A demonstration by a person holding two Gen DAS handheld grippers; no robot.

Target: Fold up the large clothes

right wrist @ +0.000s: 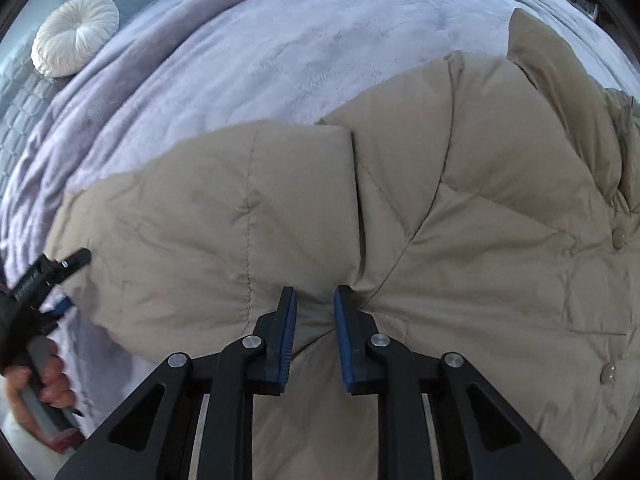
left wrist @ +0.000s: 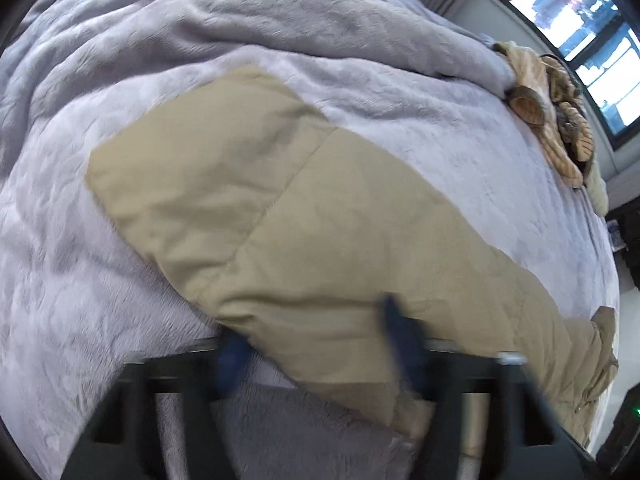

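Your right gripper (right wrist: 315, 304) points down onto the beige padded jacket (right wrist: 400, 220) spread on the lilac blanket (right wrist: 240, 60), its blue pads (right wrist: 289, 336) pinching a bunched fold of the fabric between them. Your left gripper (left wrist: 312, 344) sits at the jacket's near edge over a sleeve; the view is blurred, but its pads appear closed on that hem, with cloth lying between them.

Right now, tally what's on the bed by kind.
Beige quilted puffer coat: 1
Lilac plush blanket: 1
Round white pleated cushion: 1
Tan striped garment heap: 1
Total: 4
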